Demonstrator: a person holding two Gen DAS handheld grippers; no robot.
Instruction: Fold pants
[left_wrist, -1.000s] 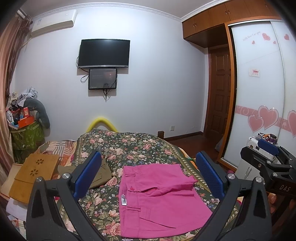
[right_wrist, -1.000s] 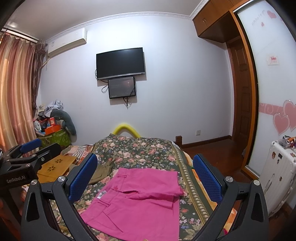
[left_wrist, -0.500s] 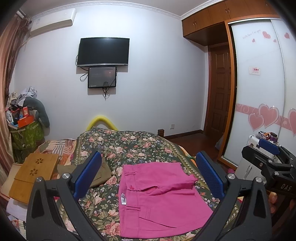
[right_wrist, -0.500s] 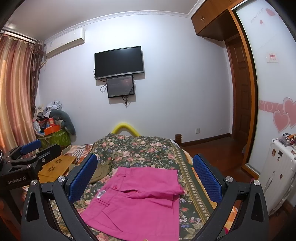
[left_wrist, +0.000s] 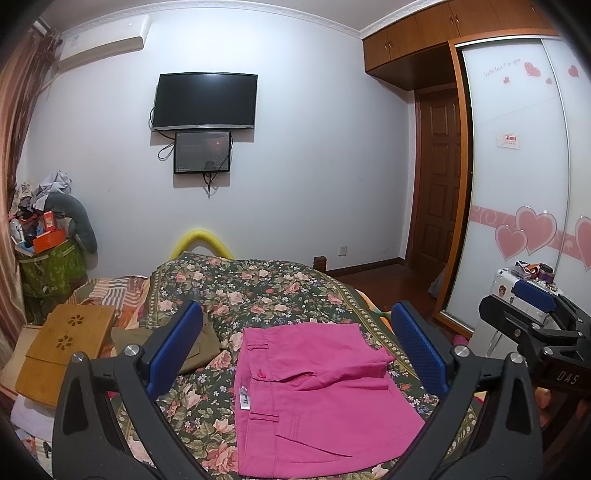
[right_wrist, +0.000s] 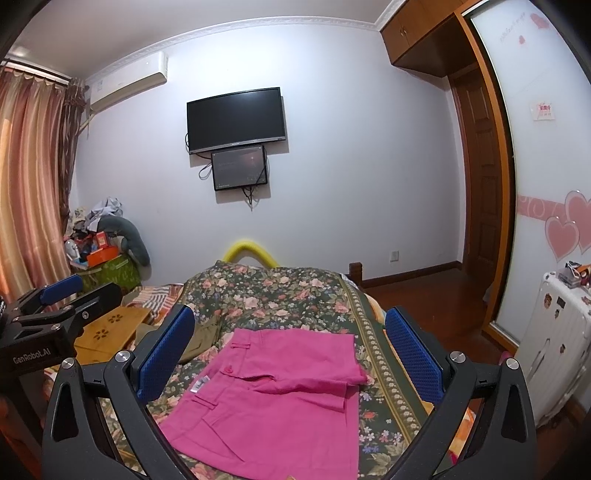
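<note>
Both tongs, left (left_wrist: 295, 356) and right (right_wrist: 290, 356), spread, empty above pink pants (left_wrist: 314, 402) mid-bed (left_wrist: 258, 284); I fear a one-layer pinch undoing the fold.

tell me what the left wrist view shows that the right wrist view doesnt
Only the left wrist view shows the right gripper from the side, at its right edge, and more of the wardrobe's heart-decorated sliding door.

Only the right wrist view shows the striped curtain broadly and the left gripper at its left edge.

Both show the folded pink pants on the floral bedspread, untouched, the wall TV, the white suitcase, and open fingers.
</note>
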